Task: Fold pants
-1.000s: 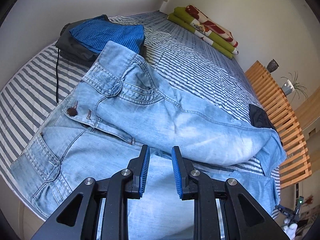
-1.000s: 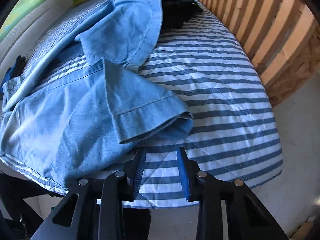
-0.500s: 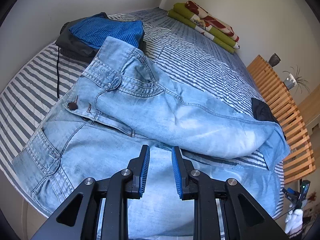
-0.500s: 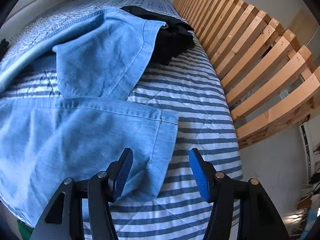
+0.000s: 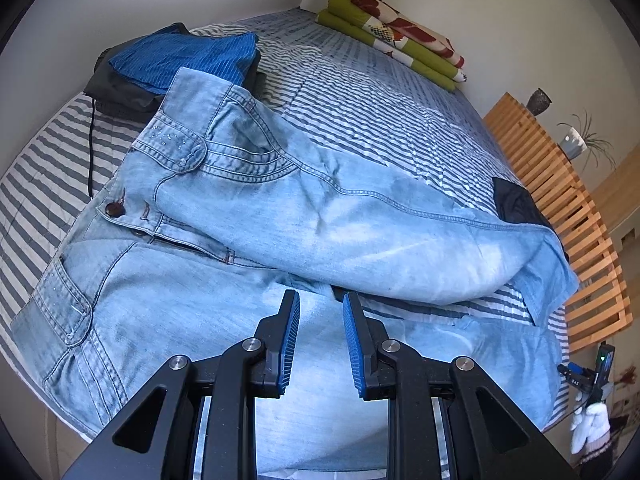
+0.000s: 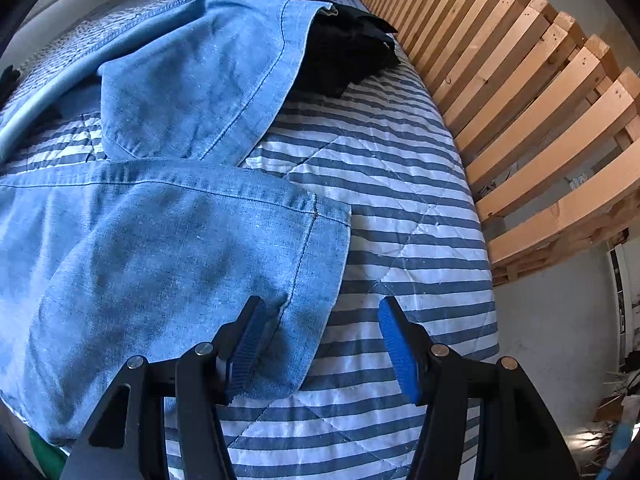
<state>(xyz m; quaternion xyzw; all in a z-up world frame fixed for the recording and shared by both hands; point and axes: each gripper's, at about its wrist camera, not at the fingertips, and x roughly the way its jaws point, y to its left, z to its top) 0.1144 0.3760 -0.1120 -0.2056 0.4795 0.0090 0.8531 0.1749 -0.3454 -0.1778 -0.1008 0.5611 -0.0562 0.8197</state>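
The jeans (image 5: 248,216) lie spread along the bed's (image 6: 392,184) near edge, legs still apart. The right claw (image 6: 320,344), jaws just widened, straddles the near leg's hem corner; the left claw (image 5: 318,340) hovers narrow and empty. Next: pinch that hem

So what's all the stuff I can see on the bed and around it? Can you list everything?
jeans: one, light blue, spread across the bed, far leg crossing over the near one
bedcover: one, blue and white stripes, under everything
folded clothes: one pile, blue on dark grey, beside the waistband
folded blanket: one, green with red and white, far end by the wall
black cloth: one, under the far leg's hem
wooden slats: one rack, pale wood, along the bed's side
potted plant: one, green, behind the slats
left gripper: black with blue pads, jaws narrow, nothing between, above the near leg
right gripper: same colours, jaws just opened, near hem's corner lies between them
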